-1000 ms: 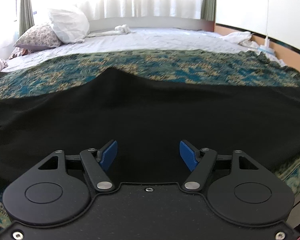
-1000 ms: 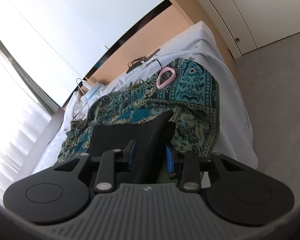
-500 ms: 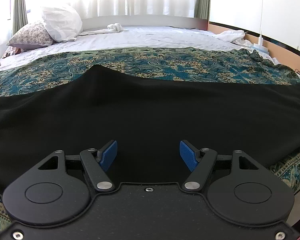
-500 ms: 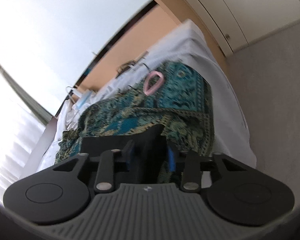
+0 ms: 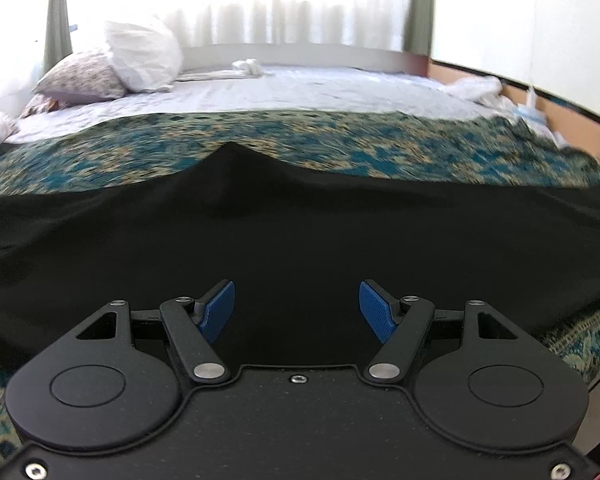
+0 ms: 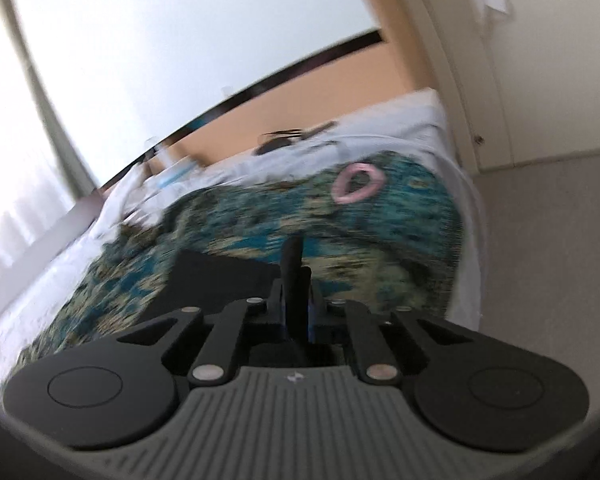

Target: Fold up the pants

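The black pants (image 5: 300,232) lie spread wide across a teal patterned blanket (image 5: 340,148) on the bed, with a raised peak at their far edge. My left gripper (image 5: 296,308) is open and empty, low over the near part of the pants. In the right wrist view my right gripper (image 6: 297,300) is shut on an end of the black pants (image 6: 220,276), with a fold of the cloth standing up between the blue pads.
Two pillows (image 5: 112,68) lie at the bed's far left on a white sheet (image 5: 300,88). A pink ring (image 6: 358,182) lies on the blanket near the bed's corner. Grey floor (image 6: 548,240) and cupboard doors lie to the right of the bed.
My right gripper has closed from partly open onto the pants' end, and its view has swung and blurred. The left gripper stays open and has shifted slightly.
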A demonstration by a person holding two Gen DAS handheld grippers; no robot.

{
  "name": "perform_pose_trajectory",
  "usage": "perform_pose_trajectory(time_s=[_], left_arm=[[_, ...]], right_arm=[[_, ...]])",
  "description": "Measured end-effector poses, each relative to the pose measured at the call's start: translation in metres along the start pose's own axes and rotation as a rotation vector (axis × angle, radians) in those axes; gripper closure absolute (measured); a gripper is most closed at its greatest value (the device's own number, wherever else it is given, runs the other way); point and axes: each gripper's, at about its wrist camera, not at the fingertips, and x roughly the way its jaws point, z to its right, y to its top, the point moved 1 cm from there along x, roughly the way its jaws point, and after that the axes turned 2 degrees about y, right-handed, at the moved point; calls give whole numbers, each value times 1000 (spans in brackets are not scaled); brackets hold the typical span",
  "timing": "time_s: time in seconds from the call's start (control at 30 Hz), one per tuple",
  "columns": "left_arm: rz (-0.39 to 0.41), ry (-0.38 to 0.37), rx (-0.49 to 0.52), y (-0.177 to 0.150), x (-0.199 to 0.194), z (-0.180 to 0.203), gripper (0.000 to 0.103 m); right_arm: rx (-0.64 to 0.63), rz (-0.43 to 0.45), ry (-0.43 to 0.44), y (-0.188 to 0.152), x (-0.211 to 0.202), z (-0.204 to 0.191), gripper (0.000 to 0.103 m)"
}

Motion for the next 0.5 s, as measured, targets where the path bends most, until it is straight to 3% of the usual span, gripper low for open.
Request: perform_pose_trajectory(time_s=[0.13,0.23,0.3,0.37,0.5], left_arm=[[-3,18,-101,-6,-5,-27,35],[-2,52,-126,-10,-11,-50,35],[6,92,-134,-14,-16,-68,35],[5,120,-157,-17,-23,-85,35],[15,134,-185,-22,-33,-113,35]], right_arm=[[-271,-78,259,-27,-31,-105,92],[-532,-194,528,-89,-77,-198,92],[-690,-270,687,-139,-113,-239,92],[-816,-341,839,-189,-150,-262,92],[-917,-455,967,-249,-195,-271,91]])
